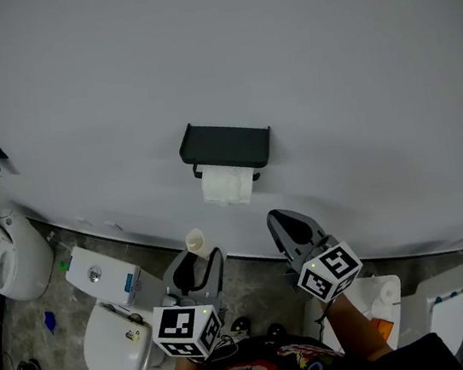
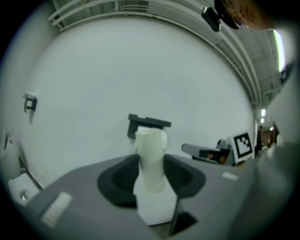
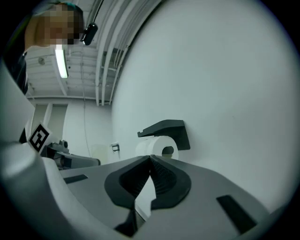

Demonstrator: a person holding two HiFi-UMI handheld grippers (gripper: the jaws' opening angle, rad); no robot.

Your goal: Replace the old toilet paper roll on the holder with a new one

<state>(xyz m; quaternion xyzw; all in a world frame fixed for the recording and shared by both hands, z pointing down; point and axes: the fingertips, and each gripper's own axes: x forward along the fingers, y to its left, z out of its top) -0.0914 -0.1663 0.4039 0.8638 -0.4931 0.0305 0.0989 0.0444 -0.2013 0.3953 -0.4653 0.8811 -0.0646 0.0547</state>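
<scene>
Within wide left tool [image 2: 151,171] — cardboard tube [image 2: 150,147]

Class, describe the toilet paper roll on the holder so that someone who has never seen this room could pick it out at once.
Start at the white wall; near its middle a black holder with a flat shelf top is mounted. The toilet paper roll hangs under that shelf, white, with a sheet hanging down, unlike the bare cream cardboard tube in the left gripper.
</scene>
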